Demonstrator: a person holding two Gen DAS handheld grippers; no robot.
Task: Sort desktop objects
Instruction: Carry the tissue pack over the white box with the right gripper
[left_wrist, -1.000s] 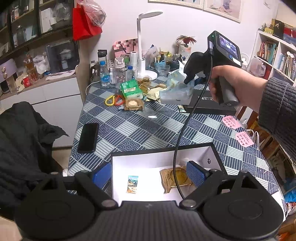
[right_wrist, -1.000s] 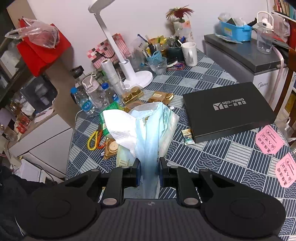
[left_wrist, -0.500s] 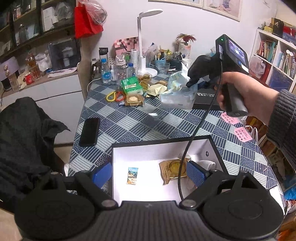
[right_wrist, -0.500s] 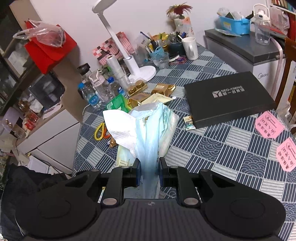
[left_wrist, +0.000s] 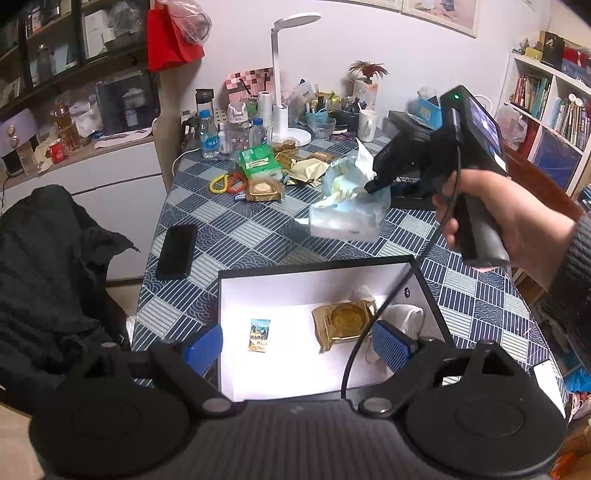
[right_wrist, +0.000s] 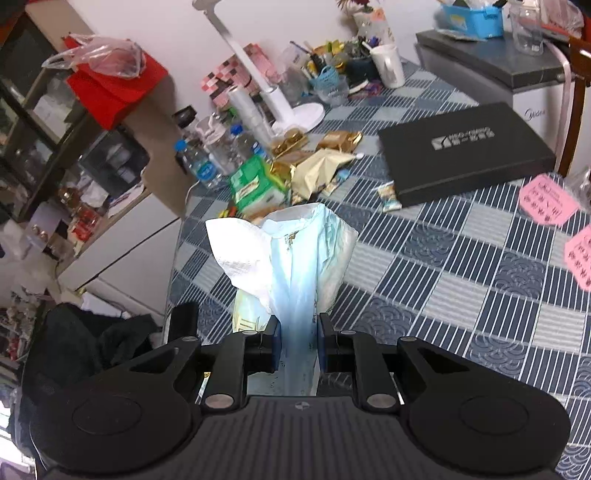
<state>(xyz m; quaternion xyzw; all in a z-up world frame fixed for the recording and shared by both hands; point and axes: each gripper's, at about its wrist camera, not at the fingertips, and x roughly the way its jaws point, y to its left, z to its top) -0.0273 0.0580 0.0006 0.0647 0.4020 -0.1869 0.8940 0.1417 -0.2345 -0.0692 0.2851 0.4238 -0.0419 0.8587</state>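
Note:
My right gripper (right_wrist: 297, 347) is shut on a pale blue plastic bag (right_wrist: 295, 266) with white paper in it, held above the table. In the left wrist view the same bag (left_wrist: 347, 210) hangs from the right gripper (left_wrist: 371, 184) just beyond the white-lined box (left_wrist: 314, 280). The box holds a small snack packet (left_wrist: 259, 334), a gold foil packet (left_wrist: 343, 321) and a white crumpled item (left_wrist: 404, 317). My left gripper (left_wrist: 295, 349) is open and empty over the box's near edge.
A black phone (left_wrist: 176, 251) lies left of the box. Scissors (left_wrist: 225, 182), a green pack (left_wrist: 258, 162), gold packets (right_wrist: 325, 162), bottles (left_wrist: 208, 136) and a lamp (left_wrist: 280, 74) crowd the far side. A black lid (right_wrist: 461, 151) and pink notes (right_wrist: 546, 199) lie to the right.
The right gripper has carried the bag nearer and lower toward the box. The left gripper has stayed open over the box.

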